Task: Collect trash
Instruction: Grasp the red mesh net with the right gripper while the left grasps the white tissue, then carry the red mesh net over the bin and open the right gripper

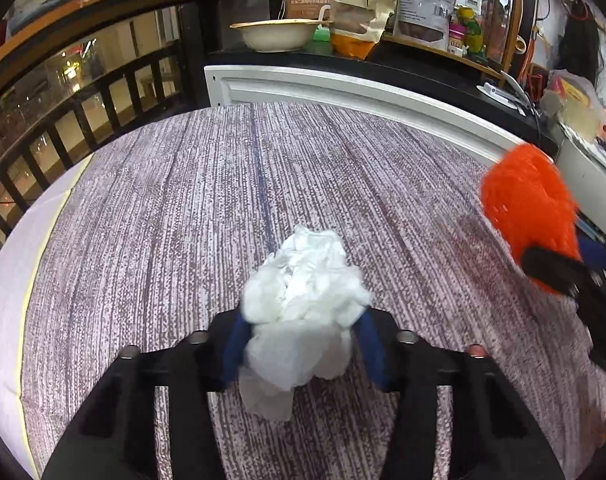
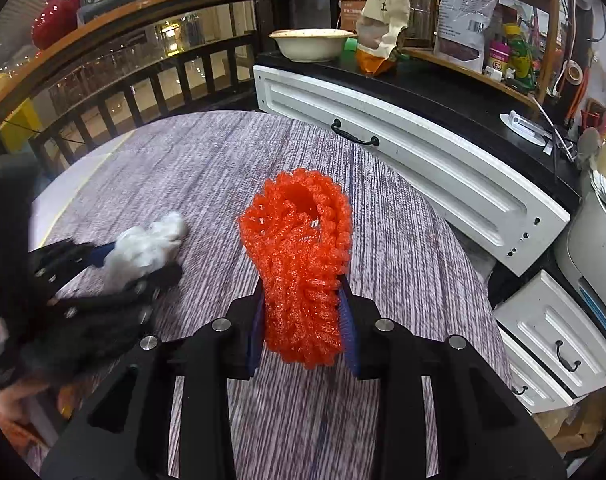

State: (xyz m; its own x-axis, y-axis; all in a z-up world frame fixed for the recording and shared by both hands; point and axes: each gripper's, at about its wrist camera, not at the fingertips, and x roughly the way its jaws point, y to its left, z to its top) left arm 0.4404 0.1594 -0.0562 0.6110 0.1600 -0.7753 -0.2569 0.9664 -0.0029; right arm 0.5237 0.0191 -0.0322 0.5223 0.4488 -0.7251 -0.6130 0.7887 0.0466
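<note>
My left gripper [image 1: 303, 336] is shut on a crumpled white tissue wad [image 1: 307, 296] and holds it above the purple-grey striped tablecloth [image 1: 183, 220]. My right gripper [image 2: 303, 316] is shut on an orange foam fruit net [image 2: 299, 256], bunched between its blue pads. In the left wrist view the orange net [image 1: 531, 216] and the right gripper [image 1: 575, 280] show at the far right. In the right wrist view the tissue wad [image 2: 147, 244] and the left gripper [image 2: 103, 280] show at the left, blurred.
A white cabinet with drawers [image 2: 423, 168] borders the table's far and right side. On its black top stand a cream bowl [image 1: 279, 34], snack bags [image 1: 363, 4] and bottles. A dark wooden railing [image 1: 63, 112] runs along the left.
</note>
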